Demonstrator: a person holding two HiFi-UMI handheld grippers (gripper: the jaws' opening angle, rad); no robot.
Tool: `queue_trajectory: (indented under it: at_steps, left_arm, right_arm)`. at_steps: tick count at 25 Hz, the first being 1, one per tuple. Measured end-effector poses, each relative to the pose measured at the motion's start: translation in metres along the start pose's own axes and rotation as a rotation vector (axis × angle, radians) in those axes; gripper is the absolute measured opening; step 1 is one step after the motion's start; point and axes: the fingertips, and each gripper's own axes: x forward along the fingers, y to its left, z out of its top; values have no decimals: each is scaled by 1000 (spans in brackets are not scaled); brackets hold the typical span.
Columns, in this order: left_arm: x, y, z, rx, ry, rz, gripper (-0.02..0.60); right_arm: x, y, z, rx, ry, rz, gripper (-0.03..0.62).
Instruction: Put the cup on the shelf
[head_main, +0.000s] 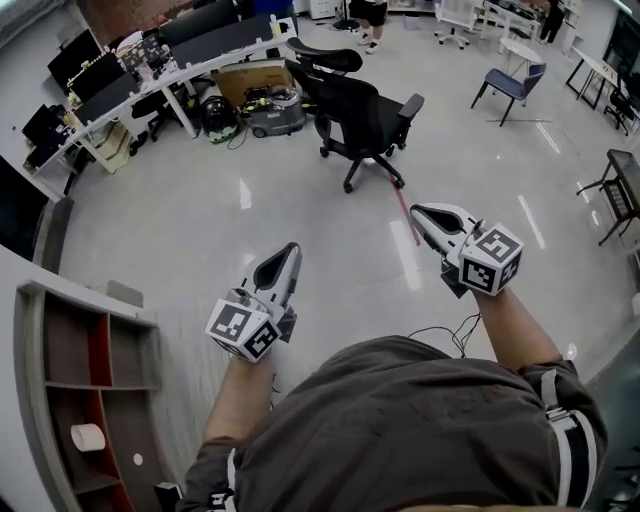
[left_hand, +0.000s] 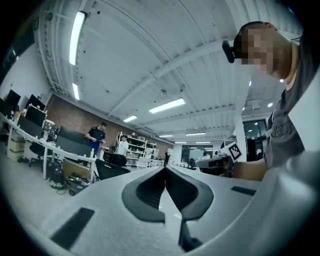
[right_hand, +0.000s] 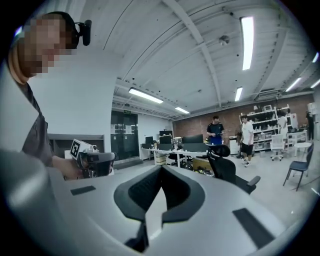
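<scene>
1. The left gripper (head_main: 289, 250) is being held level over the pale floor (head_main: 180, 220), out in front of the person's grey shirt (head_main: 420, 430). In the left gripper view its jaws are meeting at the tips. They are closed and nothing is sitting between them.
2. The right gripper (head_main: 418, 212) is being held level with the left one, the two well apart. In the right gripper view its jaws are likewise pressing tip to tip and gripping nothing.
3. Each gripper is showing its marker cube toward the head camera, and each is appearing at the edge of the other's view.
4. The cup (head_main: 88, 437), a pale round thing, is resting inside a compartment of the shelf (head_main: 27, 370) at the lower left of the head view. It is lying below a compartment with a red divider. Whether it is upright or on its side cannot be told.
5. The cup is lying well apart from both grippers, and neither is touching it or the shelf.
6. A black office chair (head_main: 365, 115) is standing on the floor beyond the grippers. A long desk (head_main: 190, 70) carrying monitors is running behind it, and a blue chair (head_main: 510, 85) is standing at the far right.
7. Two people (right_hand: 216, 131) are standing at the far end of the room near the brick wall.
</scene>
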Motion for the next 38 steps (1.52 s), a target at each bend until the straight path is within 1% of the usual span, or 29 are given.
queue_trajectory:
  at_steps: [4,11,24,38]
  left_arm:
    - [7,-2,-1,-10,7,-24,0]
    - [10,-2,-2,-17,7,-40,0]
    - [2,9,2,-10,-9,-11,0]
    - [-4,8,2,-10,-12,-5,0]
  right_arm:
    - [-11,-8,-1,18,-12,-38,-11]
    - [-11,-6,1,23,-15,-48,-11]
    - [9,1,3,-38,0,-20,-11]
    - [12,7,3,-53,11,-7,-11]
